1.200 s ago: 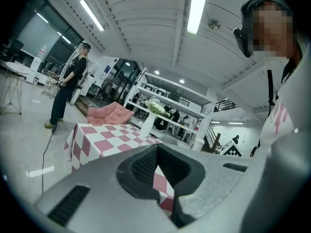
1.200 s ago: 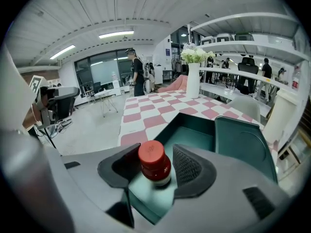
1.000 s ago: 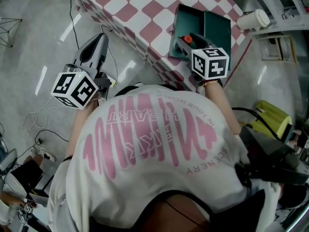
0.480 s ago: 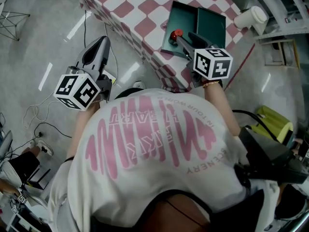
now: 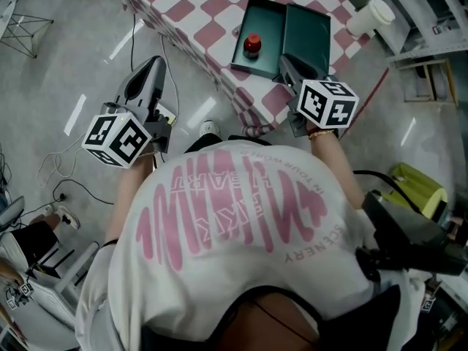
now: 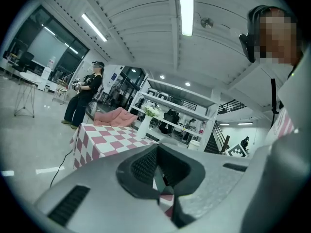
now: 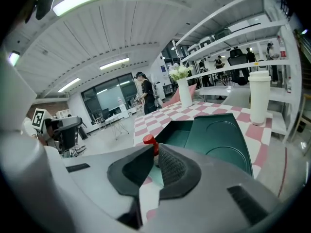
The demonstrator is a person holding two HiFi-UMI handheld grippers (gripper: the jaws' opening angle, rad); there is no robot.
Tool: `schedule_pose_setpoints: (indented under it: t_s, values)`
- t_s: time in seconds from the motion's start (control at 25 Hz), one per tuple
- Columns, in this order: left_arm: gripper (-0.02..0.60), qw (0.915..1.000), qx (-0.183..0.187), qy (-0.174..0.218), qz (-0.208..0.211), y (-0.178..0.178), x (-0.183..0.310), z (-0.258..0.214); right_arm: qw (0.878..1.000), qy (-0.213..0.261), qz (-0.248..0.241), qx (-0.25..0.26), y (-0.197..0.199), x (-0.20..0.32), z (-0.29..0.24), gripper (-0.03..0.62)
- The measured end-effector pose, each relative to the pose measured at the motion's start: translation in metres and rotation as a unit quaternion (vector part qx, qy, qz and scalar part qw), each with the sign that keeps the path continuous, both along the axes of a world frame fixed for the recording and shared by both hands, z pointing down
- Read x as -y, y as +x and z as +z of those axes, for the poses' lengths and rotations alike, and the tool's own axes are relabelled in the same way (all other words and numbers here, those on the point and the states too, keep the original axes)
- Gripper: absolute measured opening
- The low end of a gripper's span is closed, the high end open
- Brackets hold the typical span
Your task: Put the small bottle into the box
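Now the right hand-held gripper (image 7: 155, 154) has just been closing: jaws nearly together, nothing between them. Small bottle (image 5: 252, 44) stands in the box (image 5: 267, 17) just beyond its tips. Left hand-held gripper (image 6: 158, 164) has its jaws together and empty, beside the tabletop (image 5: 205, 9).

Large open lab hall. Evidence: polished grey floor (image 5: 58, 64), trailing cables (image 5: 133, 46), ribbed ceiling (image 6: 136, 28) with strip lights (image 6: 185, 8), white storage racks (image 7: 243, 33), glass-walled rooms (image 7: 107, 98) at back.
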State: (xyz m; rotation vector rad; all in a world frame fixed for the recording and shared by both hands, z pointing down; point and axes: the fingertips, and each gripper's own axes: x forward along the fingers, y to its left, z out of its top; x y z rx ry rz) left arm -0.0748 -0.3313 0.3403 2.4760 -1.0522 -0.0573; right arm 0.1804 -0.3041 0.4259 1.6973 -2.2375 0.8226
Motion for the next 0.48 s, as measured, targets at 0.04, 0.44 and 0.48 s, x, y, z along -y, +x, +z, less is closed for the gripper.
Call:
schedule_pose_setpoints:
  t_s: [0.04,0.44,0.48]
  values:
    - [0.006,1.0,0.0,0.003,-0.006,-0.002,-0.003,-0.002,1.0,0.003,0.004,0.01,0.002,-0.003,-0.003,0.028]
    - [0.006,0.9986,-0.014,0.037,-0.033,0.002,-0.047,-0.032,0.992,0.112,-0.018,0.047,0.004,-0.039,-0.085,0.017]
    - [0.006,0.9986,-0.014,0.04,-0.032,0.004,-0.054,-0.033,0.992,0.118,-0.021,0.03,0.005,-0.044,-0.09,0.017]
